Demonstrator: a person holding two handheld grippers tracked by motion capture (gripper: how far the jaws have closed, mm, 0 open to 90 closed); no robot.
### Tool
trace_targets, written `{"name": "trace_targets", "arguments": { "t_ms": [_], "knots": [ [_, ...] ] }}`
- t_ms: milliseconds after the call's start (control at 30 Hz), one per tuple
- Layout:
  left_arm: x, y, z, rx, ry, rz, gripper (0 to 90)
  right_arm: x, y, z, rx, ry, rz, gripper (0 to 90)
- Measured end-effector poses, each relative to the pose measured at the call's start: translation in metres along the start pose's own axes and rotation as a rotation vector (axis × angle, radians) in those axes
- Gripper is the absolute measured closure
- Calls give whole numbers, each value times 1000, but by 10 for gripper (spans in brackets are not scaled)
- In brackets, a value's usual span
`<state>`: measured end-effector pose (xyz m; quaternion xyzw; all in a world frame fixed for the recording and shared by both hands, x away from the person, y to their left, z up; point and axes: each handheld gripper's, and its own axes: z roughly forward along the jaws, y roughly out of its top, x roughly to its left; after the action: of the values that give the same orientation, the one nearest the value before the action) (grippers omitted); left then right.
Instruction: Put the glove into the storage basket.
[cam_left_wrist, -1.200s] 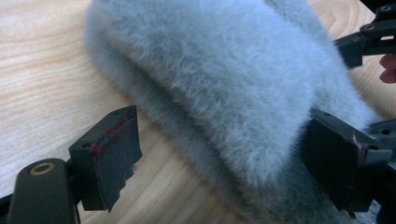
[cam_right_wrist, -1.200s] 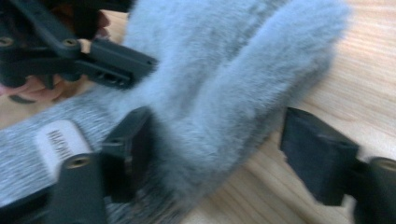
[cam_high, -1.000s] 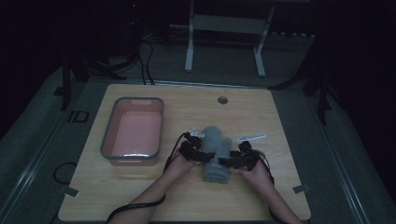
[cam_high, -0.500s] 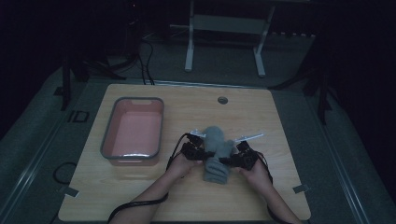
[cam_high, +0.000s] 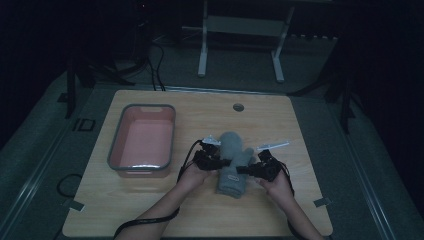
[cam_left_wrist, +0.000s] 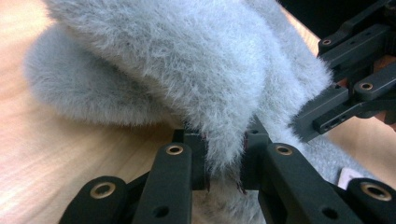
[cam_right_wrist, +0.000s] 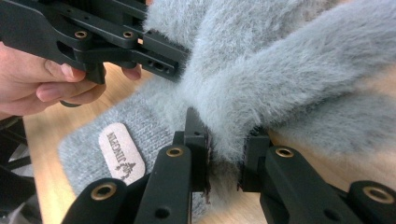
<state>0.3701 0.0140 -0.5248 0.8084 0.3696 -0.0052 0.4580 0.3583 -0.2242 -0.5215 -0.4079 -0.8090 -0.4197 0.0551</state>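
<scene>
Mitten lies mid-table right of a pink tub, flanked by both tools to share its weight. Left gripper pinches its furry edge; right gripper likewise nips the opposite edge

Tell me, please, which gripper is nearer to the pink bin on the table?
Left. The left gripper is clamped on the grey mitten's near edge, just right of the pink bin. The right gripper grips the mitten's far side, farther from the bin.
</scene>
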Motion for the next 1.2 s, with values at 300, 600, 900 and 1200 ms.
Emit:
{"name": "trace_targets", "arguments": {
  "t_ms": [300, 600, 900, 1200],
  "knots": [
    [-6, 26, -32, -45, 15, 30, 793, 20, 27, -18, -63, 4, -38, 782],
    [0, 47, -62, -71, 44, 52, 792, 39, 58, -23, -91, -3, -84, 782],
    [12, 64, -103, -96, 101, 68, 792, 62, 98, -15, -105, 1, -149, 782],
    [29, 68, -142, -96, 151, 56, 791, 85, 128, 5, -114, 31, -180, 782]
  ]
}}
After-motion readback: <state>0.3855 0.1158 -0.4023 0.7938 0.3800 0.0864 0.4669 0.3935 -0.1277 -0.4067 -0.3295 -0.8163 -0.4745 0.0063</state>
